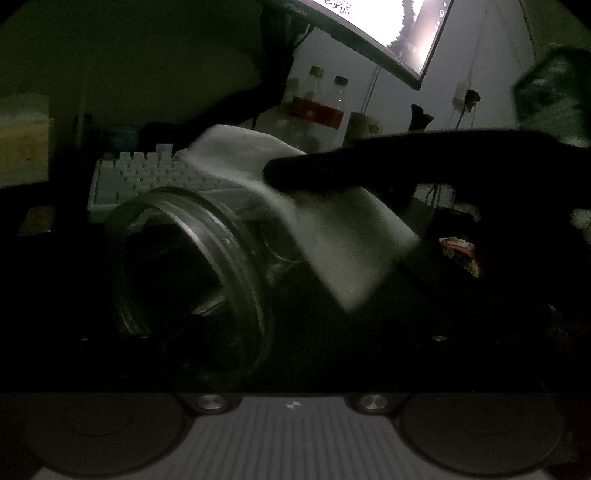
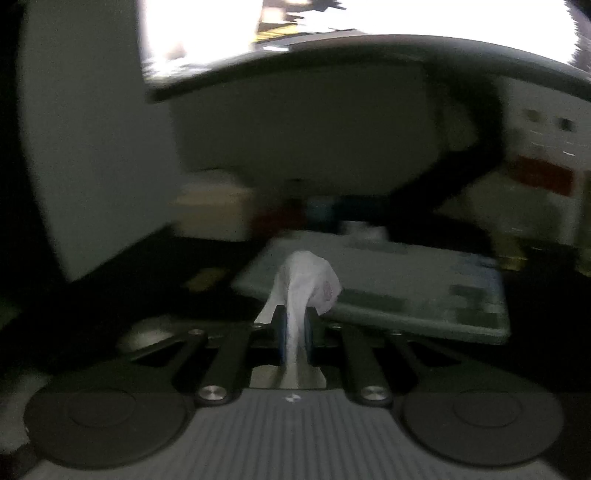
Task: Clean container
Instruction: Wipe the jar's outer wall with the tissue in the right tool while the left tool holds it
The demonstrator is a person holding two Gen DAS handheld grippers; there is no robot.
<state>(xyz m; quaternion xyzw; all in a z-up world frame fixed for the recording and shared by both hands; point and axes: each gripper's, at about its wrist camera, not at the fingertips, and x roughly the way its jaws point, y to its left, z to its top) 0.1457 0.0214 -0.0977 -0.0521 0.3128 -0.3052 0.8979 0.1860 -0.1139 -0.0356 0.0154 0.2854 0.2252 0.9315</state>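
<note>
Right claw is clamped on a white tissue, pads pinching its twisted middle, a wad bulging out past the tips. Left view: glass jar sits tilted, very near, mouth toward the camera, held off the dark tabletop; can't tell the left claw's state, too dark. The tissue drapes over the jar's right shoulder under the right claw's dark finger. White keyboard lies beyond, lit monitor far right.
</note>
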